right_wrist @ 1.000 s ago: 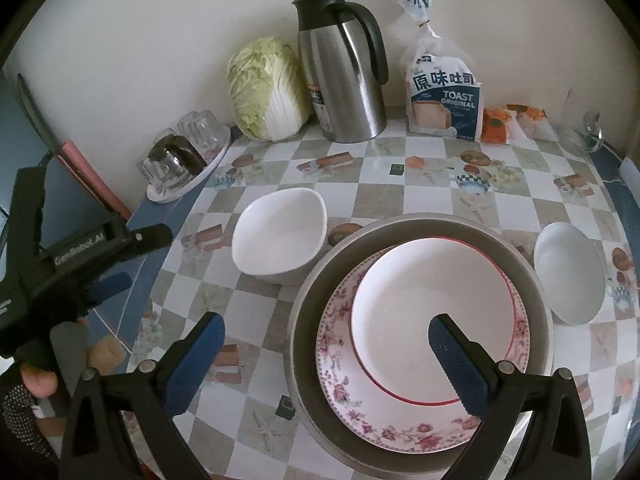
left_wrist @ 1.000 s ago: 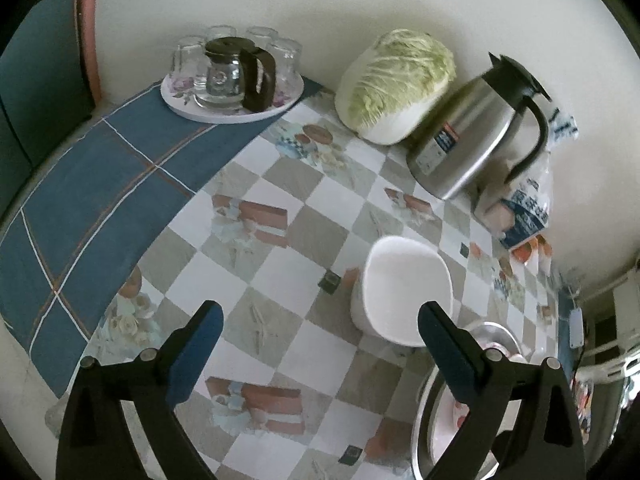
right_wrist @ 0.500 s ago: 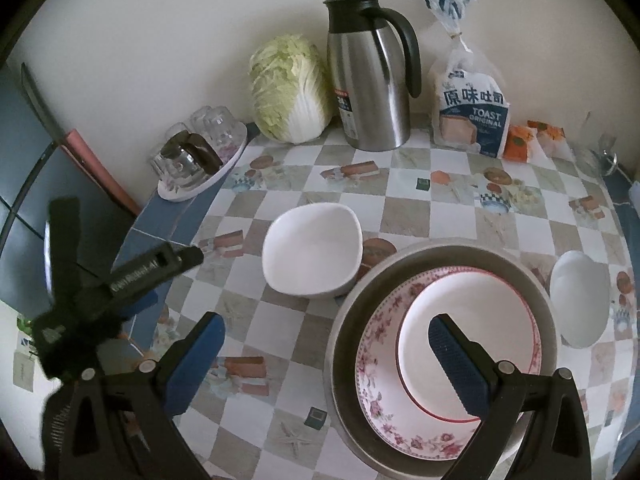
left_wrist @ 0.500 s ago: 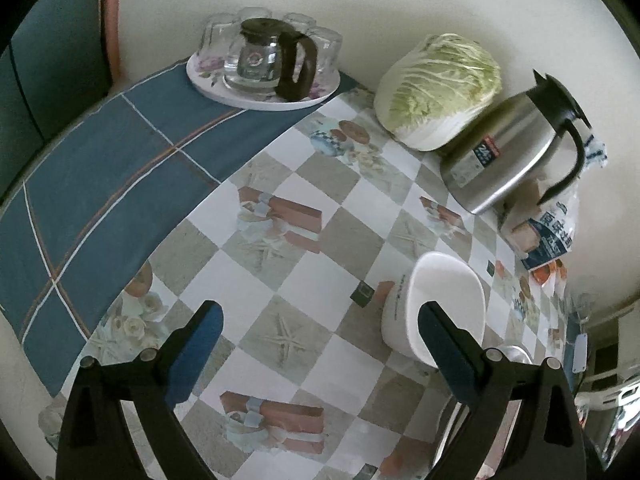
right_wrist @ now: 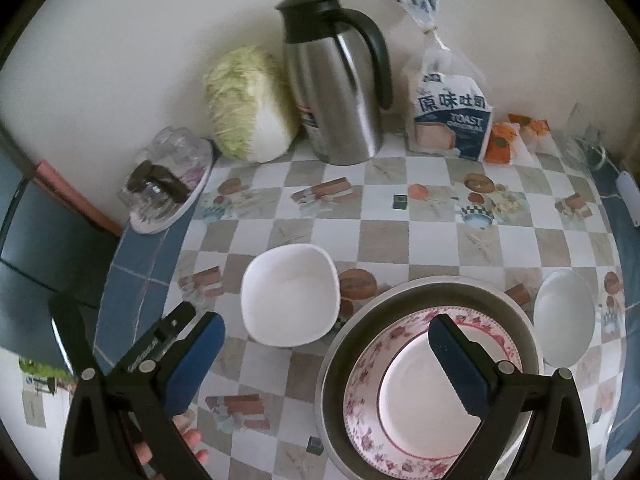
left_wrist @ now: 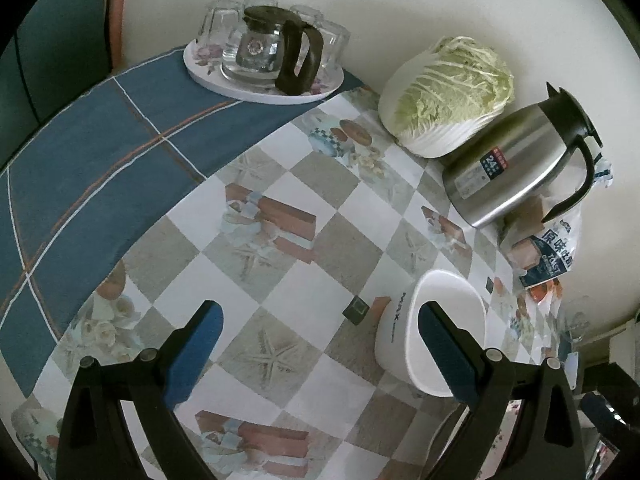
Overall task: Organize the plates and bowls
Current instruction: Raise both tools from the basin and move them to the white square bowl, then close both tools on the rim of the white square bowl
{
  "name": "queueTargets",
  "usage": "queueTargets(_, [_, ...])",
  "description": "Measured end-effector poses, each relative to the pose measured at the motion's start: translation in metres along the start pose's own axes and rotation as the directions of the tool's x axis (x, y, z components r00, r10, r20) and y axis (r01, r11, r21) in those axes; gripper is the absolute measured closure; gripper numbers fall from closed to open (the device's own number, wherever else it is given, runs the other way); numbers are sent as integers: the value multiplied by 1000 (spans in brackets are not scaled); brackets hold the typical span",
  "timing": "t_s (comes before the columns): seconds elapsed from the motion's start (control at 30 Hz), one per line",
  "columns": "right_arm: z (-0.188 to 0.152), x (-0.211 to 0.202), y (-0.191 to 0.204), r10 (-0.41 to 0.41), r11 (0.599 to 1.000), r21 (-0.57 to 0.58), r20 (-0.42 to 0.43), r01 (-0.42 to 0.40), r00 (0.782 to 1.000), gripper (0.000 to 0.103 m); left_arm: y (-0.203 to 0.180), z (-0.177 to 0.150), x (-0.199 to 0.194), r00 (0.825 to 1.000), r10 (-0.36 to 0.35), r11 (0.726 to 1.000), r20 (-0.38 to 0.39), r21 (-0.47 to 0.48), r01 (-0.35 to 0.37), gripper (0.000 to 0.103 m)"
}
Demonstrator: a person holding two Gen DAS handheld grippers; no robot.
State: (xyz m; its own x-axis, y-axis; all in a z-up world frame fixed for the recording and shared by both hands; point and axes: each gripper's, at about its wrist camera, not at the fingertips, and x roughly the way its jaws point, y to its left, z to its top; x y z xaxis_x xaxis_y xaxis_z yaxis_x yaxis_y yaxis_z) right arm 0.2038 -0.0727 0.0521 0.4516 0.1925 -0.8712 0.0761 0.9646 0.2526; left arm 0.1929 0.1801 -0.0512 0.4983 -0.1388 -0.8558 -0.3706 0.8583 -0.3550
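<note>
Now, square white bowl (left_wrist: 440, 332) just behind left gripper's (left_wrist: 320, 340) right jaw, jaws apart.

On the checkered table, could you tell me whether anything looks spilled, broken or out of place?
Nothing stands out: the square white bowl and round white bowl sit upright, and the floral plate lies flat in the metal basin.

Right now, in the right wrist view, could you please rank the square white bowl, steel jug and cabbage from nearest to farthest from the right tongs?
1. Square white bowl, just ahead, left.
2. Steel jug and cabbage, both at the wall: too close to call.
</note>
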Motion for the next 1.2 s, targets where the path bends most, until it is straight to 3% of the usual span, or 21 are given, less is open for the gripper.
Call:
queueTargets(0.1, [6,8,0,-33,999,1,-5,33,999,1,-4,1,7,1000,-14,1000,-23,9,14,5])
queueTargets(0.23, [11,20,5,-83,996,-25,3,83,997,11,-10,3,11,1000,19,999,-20,30,-18,5])
queueTargets(0.33, [12,30,8,-83,995,-47,3,83,997,13,-9,5,16,999,-20,1000,-34,9,20,5])
queueTargets(0.43, [13,40,11,-94,994,-55,-4,93,996,17,-15,5,18,999,-11,999,-32,33,12,5])
queueTargets(0.63, [13,65,14,-121,990,-74,-42,118,992,33,-28,6,24,998,-48,997,-38,61,50,7])
queueTargets(0.83, [12,85,6,-128,990,-65,-75,123,989,49,-35,4,39,995,-74,995,-72,58,78,19])
queueTargets(0.9, [12,91,2,-102,994,-45,-88,98,991,49,-37,4,43,994,-68,995,-80,65,73,39])
queueTargets(1.07, [11,103,-1,-82,996,-27,-110,80,991,65,-41,2,52,992,-71,994,-107,73,79,40])
queueTargets(1.2, [12,109,3,-83,996,-51,-117,78,990,77,-50,-2,59,987,-75,992,-139,93,88,51])
